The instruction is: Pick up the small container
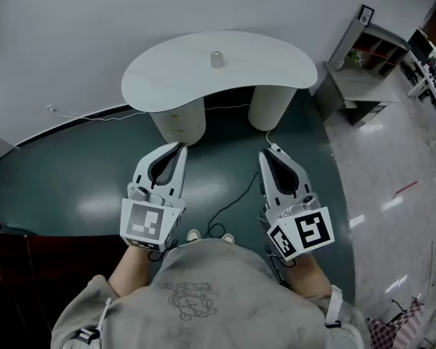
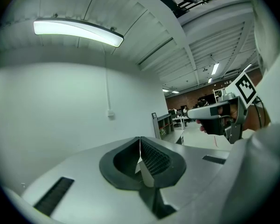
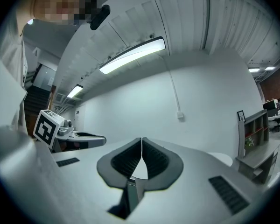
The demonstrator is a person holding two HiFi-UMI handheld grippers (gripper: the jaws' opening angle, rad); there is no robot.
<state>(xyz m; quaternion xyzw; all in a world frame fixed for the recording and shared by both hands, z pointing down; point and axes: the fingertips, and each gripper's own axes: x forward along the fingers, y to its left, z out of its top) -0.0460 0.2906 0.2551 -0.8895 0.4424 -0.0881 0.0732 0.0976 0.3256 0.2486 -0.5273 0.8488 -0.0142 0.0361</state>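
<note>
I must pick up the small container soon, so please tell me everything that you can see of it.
The small container is a little pale, greyish-white thing. It looks roughly cylindrical from above and seems to stand upright. It is too small in the head view to tell its material or whether it has a lid. It sits alone on the white kidney-shaped table, about midway along the top and toward the wall side. Only the tabletop touches it; nothing else is near it.

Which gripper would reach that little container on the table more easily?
Left, marginally. The left gripper and right gripper are both shut, short of the table; the small container sits slightly nearer the left.
</note>
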